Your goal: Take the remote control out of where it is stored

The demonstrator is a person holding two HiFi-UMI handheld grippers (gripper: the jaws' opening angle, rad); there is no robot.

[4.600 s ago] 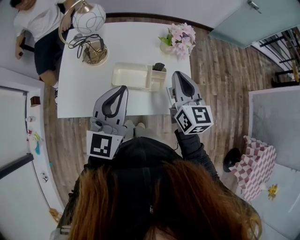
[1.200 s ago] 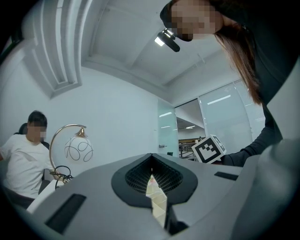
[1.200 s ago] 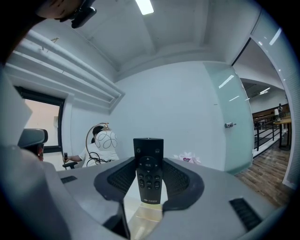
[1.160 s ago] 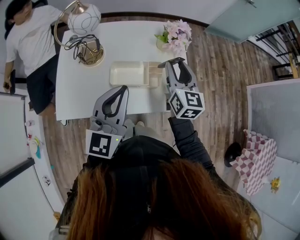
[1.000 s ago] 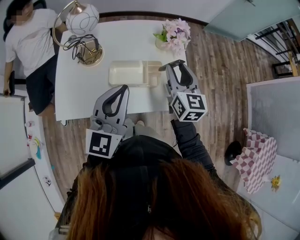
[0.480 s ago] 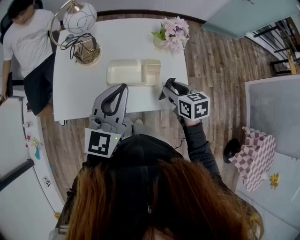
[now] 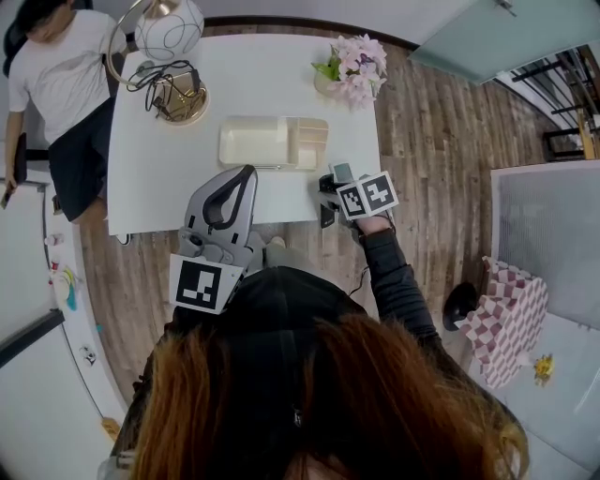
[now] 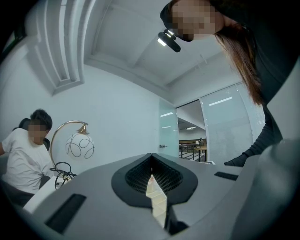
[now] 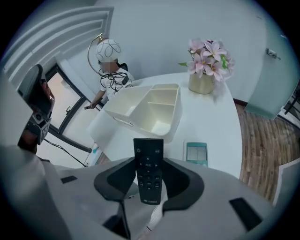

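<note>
right tool (image 9: 149,186) clamped on remote control (image 9: 148,159), outside storage box (image 9: 123,115) | left tool (image 8: 151,164) closed, empty

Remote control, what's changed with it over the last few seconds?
The right gripper took hold of the remote control and drew it out of the cream organizer, back toward the near edge of the table. The left gripper, organizer, lamp and flowers stayed put.

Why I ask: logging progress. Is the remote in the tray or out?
Out: the right gripper holds the remote clear of the empty tray.
</note>
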